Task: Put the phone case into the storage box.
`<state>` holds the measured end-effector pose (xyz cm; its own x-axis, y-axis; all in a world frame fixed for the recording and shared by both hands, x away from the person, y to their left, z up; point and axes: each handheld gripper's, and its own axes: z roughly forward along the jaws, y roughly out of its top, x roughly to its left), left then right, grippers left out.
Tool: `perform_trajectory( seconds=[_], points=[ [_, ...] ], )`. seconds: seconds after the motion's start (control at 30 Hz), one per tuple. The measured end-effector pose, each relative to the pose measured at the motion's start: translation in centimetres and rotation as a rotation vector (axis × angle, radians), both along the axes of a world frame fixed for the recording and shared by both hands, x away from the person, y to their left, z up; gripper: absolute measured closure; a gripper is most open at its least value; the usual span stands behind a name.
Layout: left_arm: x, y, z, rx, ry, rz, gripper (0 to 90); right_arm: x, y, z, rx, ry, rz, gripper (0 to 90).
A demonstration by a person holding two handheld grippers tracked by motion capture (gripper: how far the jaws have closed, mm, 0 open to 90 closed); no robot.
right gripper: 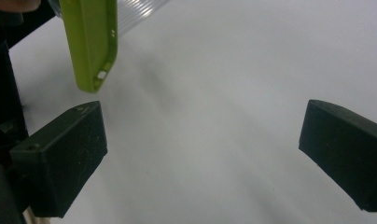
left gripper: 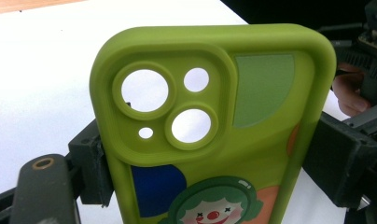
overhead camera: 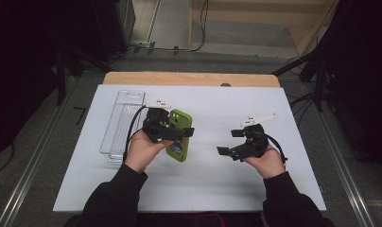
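Clamping the green phone case point(left gripper: 214, 140) edgewise, left gripper point(overhead camera: 172, 132) lifts it clear; right gripper point(overhead camera: 234, 142) at 3 o'clock, jaws wide, likely ready to receive.

The surface point(overhead camera: 217, 184) is a white sheet laid over a wooden top, whose far edge point(overhead camera: 189, 78) is exposed. The white sheet also appears in the left gripper view point(left gripper: 37, 70) and the right gripper view point(right gripper: 224, 93).

A clear ribbed plastic container point(overhead camera: 114, 127) lies lengthwise near the left edge of the surface. Part of it is visible at the top of the right gripper view point(right gripper: 140, 11).

A grey floor point(overhead camera: 38, 156) surrounds the surface. A metal rail runs along the floor on the left point(overhead camera: 28, 175) and another on the right point(overhead camera: 350, 189). A small black object point(overhead camera: 80, 115) lies on the floor left of the surface. Black cables point(overhead camera: 198, 28) run across the floor beyond the far edge, near pale wooden steps point(overhead camera: 255, 28).
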<state>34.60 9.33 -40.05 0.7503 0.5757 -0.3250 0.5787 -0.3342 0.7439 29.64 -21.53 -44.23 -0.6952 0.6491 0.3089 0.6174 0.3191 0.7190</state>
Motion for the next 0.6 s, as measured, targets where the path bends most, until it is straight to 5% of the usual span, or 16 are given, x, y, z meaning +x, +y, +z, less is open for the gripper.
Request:
perform_trajectory(
  seconds=[0.6],
  points=[
    [0.1, 0.4, 0.3, -0.012, 0.005, -0.011, 17.2, -3.3, -1.5, -1.9, 0.001, 0.008, -0.011, 0.1]
  ],
)
